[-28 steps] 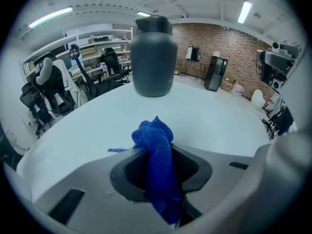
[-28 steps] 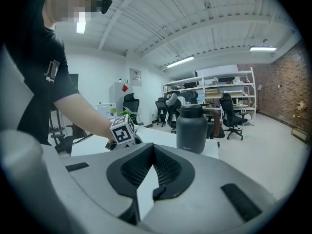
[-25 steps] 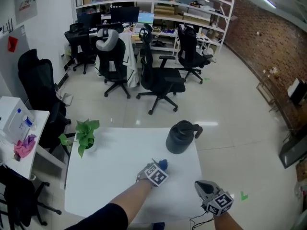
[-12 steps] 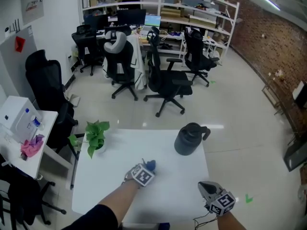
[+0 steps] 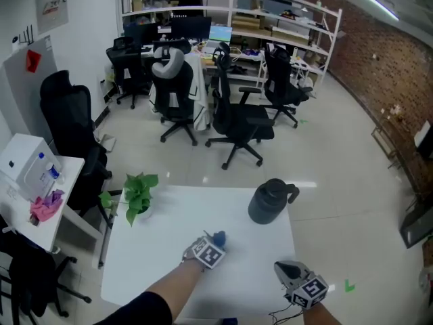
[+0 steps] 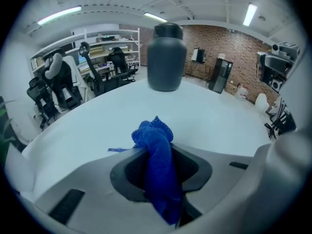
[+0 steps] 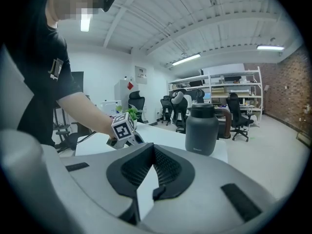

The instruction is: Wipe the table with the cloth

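A blue cloth is bunched between the jaws of my left gripper, which is shut on it and rests low over the middle of the white table. In the left gripper view the cloth spills forward out of the jaws onto the tabletop. My right gripper hangs by the table's front right corner, apart from the cloth. Its jaws are shut with nothing between them, and it looks across at my left gripper.
A dark jug with a handle stands at the table's far right, also seen ahead of the cloth. A small potted plant sits at the far left corner. Office chairs and a side table surround the table.
My left gripper has slid the cloth leftward across the table, away from the jug. The right gripper has stayed by the front right corner.
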`<state>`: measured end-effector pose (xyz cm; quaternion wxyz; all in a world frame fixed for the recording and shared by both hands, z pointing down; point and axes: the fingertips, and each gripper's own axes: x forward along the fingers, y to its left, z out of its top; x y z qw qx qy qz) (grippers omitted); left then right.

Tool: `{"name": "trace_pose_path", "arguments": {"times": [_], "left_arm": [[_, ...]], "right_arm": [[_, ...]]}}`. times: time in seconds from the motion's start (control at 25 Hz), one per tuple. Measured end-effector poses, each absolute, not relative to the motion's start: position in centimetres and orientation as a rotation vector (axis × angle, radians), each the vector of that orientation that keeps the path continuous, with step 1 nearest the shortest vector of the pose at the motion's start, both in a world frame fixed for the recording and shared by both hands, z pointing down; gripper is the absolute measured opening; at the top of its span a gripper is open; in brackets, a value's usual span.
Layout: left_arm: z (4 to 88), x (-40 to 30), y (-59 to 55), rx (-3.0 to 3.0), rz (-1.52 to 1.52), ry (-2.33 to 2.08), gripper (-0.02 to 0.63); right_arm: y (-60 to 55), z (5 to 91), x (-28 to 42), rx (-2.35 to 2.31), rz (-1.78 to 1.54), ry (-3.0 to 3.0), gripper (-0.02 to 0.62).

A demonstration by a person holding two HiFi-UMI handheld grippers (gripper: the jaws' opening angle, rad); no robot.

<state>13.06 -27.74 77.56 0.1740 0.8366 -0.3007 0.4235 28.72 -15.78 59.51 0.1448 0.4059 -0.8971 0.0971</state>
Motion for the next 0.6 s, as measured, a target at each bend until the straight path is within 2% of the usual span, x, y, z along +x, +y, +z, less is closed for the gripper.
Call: {"name": "trace_pose_path", "arguments": {"times": [0.16,0.28,0.48,0.6], "left_arm": [[77.6,21.6,-26.0,2.473,1.221,-0.716,0.094],[77.5,25.4,-25.1,2.513,1.23,-0.657,0.094],[77.1,27.4,-24.5,2.547,1.179,-0.599,0.094],[76.0,25.9,-23.7,2.541,1.049,-0.594,0.094]], "right_arm": [[-14.5,59.8,30.8,1.195,0.285,-2.555,0.012],[-13.3,59.9,32.9,1.228,0.306,-2.525,0.012],[-11.7,60.1,35.7,1.298,0.328,-2.486,0.012],[-11.2,60.3,35.7,1.311,0.34,-2.498,0.012]]}}
